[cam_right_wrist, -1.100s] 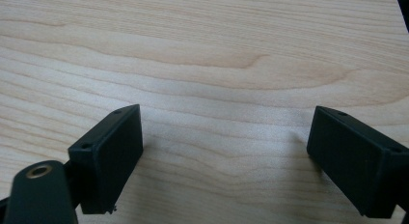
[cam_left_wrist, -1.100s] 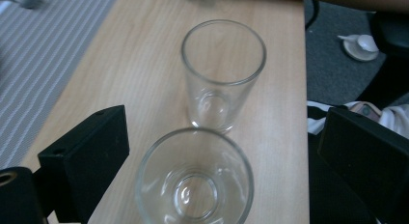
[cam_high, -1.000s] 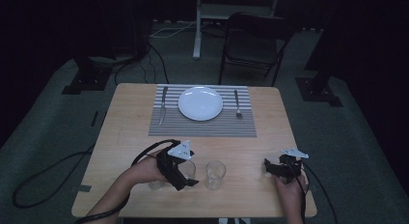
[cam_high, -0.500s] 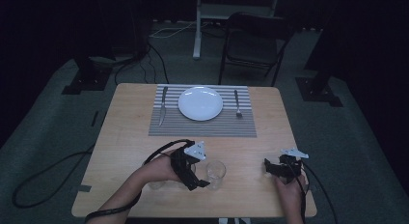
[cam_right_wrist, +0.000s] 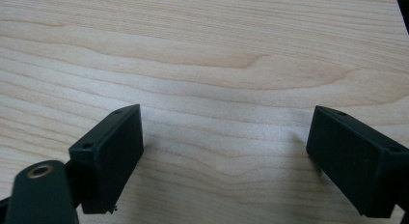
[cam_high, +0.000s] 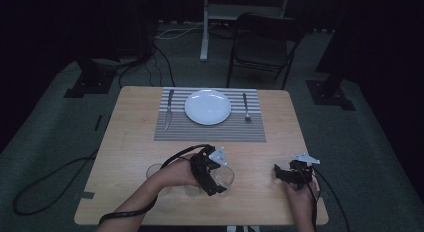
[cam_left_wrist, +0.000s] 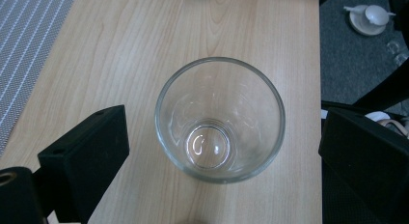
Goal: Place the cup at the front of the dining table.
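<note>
A clear empty glass (cam_left_wrist: 219,120) stands upright on the wooden table (cam_high: 130,142) near its front edge. My left gripper (cam_left_wrist: 226,142) is open, with one jaw on each side of the glass and a gap between each pad and the rim. In the high view the left gripper (cam_high: 217,179) sits over that glass (cam_high: 226,176). My right gripper (cam_high: 279,173) rests at the front right of the table. Its jaws are open in the right gripper view (cam_right_wrist: 231,154), with bare wood between them.
A striped placemat (cam_high: 210,129) at the back holds a white plate (cam_high: 208,106), a knife (cam_high: 169,108) and a fork (cam_high: 246,107). Another glass (cam_high: 155,172) stands left of my left forearm. A chair (cam_high: 262,47) stands behind the table.
My left gripper has moved right along the table's front, from beside the left glasses to the glass in the middle, which now stands between its jaws. The right gripper has stayed still.
</note>
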`<state>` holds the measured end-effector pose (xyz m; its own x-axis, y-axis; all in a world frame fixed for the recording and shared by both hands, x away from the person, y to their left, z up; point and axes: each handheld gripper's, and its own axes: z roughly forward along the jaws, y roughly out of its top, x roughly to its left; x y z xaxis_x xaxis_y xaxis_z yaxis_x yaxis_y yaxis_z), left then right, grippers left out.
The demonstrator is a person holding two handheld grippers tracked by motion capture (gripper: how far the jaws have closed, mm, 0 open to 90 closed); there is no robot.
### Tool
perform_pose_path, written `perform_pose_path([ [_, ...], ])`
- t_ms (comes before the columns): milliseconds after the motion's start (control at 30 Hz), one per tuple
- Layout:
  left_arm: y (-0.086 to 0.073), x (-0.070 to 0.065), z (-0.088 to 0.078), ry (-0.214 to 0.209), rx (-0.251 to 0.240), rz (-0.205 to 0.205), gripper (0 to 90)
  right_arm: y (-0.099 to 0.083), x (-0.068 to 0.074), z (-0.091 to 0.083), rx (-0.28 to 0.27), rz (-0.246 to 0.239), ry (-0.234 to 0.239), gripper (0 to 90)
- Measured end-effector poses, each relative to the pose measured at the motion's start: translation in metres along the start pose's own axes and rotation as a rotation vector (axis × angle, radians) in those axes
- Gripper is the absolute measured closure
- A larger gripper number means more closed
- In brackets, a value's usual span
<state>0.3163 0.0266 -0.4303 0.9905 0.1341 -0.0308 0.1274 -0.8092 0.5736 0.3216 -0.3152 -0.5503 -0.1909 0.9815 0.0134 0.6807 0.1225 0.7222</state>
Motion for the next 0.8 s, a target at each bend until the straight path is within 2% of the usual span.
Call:
perform_pose_path([
  [100, 0.003, 0.001, 0.005, 0.011, 0.047, 0.012, 4.1, 0.0, 0.0, 0.0, -0.001, 0.0, 0.0, 12.7],
  [133, 0.003, 0.002, 0.006, 0.015, 0.048, 0.0, 4.2, 0.0, 0.0, 0.0, 0.0, 0.0, 0.0, 12.7],
  [233, 0.005, 0.003, 0.008, 0.013, 0.059, -0.001, 4.2, 0.0, 0.0, 0.0, -0.001, 0.0, 0.0, 12.7],
  [300, 0.006, 0.005, 0.011, -0.001, 0.07, -0.016, 4.8, 0.0, 0.0, 0.0, 0.0, 0.0, 0.0, 12.7],
  [400, 0.008, 0.006, 0.016, -0.003, 0.11, -0.023, 5.2, 0.0, 0.0, 0.0, 0.0, 0.0, 0.0, 12.7],
  [467, 0.009, 0.007, 0.017, -0.02, 0.114, -0.025, 8.7, 0.0, 0.0, 0.0, 0.0, 0.0, 0.0, 12.7],
  [633, 0.011, 0.006, 0.021, -0.004, 0.134, -0.031, 15.3, 0.0, 0.0, 0.0, 0.0, 0.0, 0.0, 12.7],
  [667, 0.013, 0.004, 0.026, -0.017, 0.176, -0.014, 15.3, 0.0, 0.0, 0.0, 0.0, 0.0, 0.0, 12.7],
  [767, 0.014, 0.001, 0.029, -0.007, 0.207, 0.037, 15.5, 0.0, 0.0, 0.0, 0.0, 0.0, 0.0, 12.7],
  [800, 0.014, 0.0, 0.031, -0.006, 0.209, 0.034, 16.0, 0.0, 0.0, 0.0, -0.001, 0.0, 0.0, 12.7],
])
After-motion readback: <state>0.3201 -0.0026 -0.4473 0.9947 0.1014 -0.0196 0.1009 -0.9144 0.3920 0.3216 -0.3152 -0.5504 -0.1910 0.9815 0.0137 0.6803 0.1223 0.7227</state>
